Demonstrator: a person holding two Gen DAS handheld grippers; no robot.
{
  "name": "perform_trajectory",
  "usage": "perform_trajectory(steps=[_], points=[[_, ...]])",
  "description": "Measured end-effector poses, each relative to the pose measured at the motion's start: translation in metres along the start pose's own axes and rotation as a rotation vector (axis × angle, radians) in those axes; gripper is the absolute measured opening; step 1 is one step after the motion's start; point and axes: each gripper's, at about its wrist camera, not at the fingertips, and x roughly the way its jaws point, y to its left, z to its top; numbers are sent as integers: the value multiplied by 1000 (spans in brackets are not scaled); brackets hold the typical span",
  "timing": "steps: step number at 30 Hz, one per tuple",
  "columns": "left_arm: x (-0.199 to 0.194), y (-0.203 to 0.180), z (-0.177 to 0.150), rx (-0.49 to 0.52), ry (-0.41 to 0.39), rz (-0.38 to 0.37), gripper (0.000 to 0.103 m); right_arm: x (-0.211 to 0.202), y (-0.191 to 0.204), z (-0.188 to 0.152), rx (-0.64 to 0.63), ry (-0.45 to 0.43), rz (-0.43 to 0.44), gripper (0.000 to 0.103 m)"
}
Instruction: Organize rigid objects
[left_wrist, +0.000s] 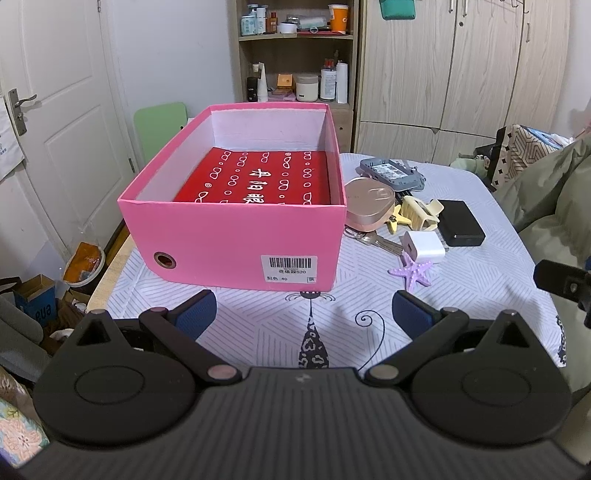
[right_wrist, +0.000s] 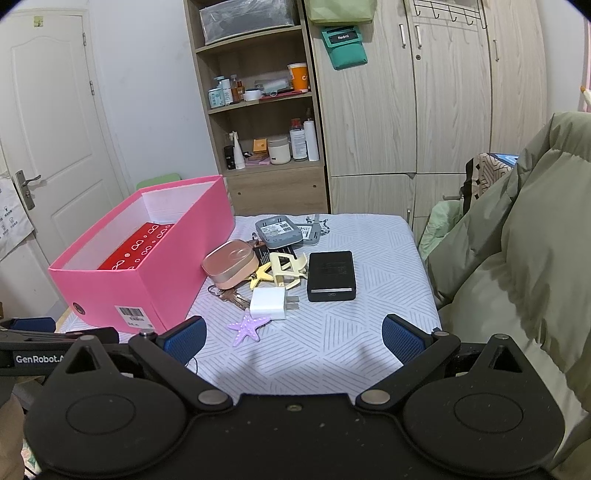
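An open pink box (left_wrist: 236, 240) (right_wrist: 147, 280) with a red packet (left_wrist: 258, 177) inside stands on the table's left. Right of it lies a heap: pink case (left_wrist: 367, 205) (right_wrist: 231, 266), keys (left_wrist: 373, 240), white charger (left_wrist: 424, 245) (right_wrist: 269, 302), purple starfish (left_wrist: 415, 273) (right_wrist: 247, 326), yellow clip (left_wrist: 421, 214) (right_wrist: 286, 269), black power bank (left_wrist: 460, 223) (right_wrist: 331, 275), grey device (left_wrist: 393, 171) (right_wrist: 279, 230). My left gripper (left_wrist: 304, 317) is open and empty before the box. My right gripper (right_wrist: 293, 339) is open and empty near the starfish.
The table carries a patterned white cloth (left_wrist: 480, 288) (right_wrist: 369, 332). A green jacket (right_wrist: 517, 258) lies against its right side. A shelf (right_wrist: 258, 110) and wardrobe (right_wrist: 443, 110) stand behind. Clutter (left_wrist: 55, 288) sits on the floor at left, near a door (left_wrist: 55, 110).
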Motion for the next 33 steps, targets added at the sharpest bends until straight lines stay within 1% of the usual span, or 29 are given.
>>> perform_trajectory(steps=[9, 12, 14, 15, 18, 20, 21, 23, 25, 28, 31, 33], points=[[4, 0, -1, 2, 10, 2, 103, 1, 1, -1, -7, 3, 5, 103], [6, 2, 1, -6, 37, -24, 101, 3, 2, -2, -17, -8, 6, 103], [5, 2, 5, -1, 49, -52, 100, 4, 2, -2, -23, -38, -2, 103], [4, 2, 8, 11, 54, -53, 100, 5, 2, -2, -29, -62, -14, 103], [-3, -1, 13, 76, 33, -7, 100, 5, 4, -1, -73, -161, -44, 103], [-7, 0, 19, 112, 35, -28, 100, 4, 3, -1, -111, -227, -41, 103], [-8, 2, 22, 120, 56, -51, 100, 4, 3, 1, -119, -244, -41, 103], [-9, 5, 28, 132, 71, -72, 100, 6, -1, 7, -106, -251, -40, 103], [-12, 6, 33, 160, 69, -60, 100, 5, -6, 12, -72, -263, -26, 103], [-15, 13, 43, 175, 59, -91, 100, 4, -14, 20, -19, -251, 24, 103], [-14, 23, 55, 169, 6, -122, 100, 9, -18, 27, 14, -207, 69, 103], [-10, 27, 67, 194, 16, -119, 100, 14, -19, 31, 26, -179, 90, 103]])
